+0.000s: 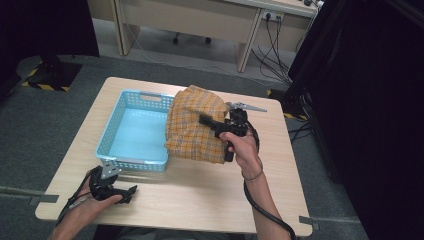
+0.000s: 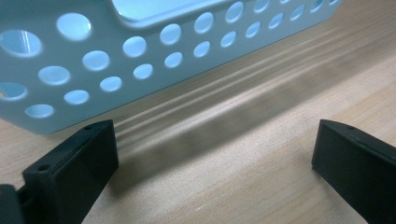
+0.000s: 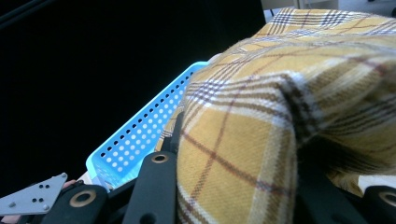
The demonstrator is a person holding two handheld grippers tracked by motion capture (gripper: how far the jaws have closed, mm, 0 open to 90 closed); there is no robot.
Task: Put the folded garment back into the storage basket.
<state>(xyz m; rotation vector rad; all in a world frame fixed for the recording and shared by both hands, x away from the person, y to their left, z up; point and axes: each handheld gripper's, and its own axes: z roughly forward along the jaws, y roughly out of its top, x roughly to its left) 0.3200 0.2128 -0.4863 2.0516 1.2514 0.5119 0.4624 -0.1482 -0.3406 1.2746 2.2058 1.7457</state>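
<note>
- High view: the right tool [image 1: 206,121] gripped a yellow plaid cloth [image 1: 192,131], lifted over the right rim of the blue basket [image 1: 131,150]; the left tool [image 1: 129,192] rested on the worktop [image 1: 200,192].
- Left gripper view: jaws stood wide apart before the basket wall [image 2: 140,56].
- Right gripper view: jaws clamped the cloth [image 3: 261,130].

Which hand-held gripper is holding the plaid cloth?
The right hand-held gripper, raised beside the blue basket, shut on the yellow plaid cloth. The left hand-held gripper rests open on the table.
</note>
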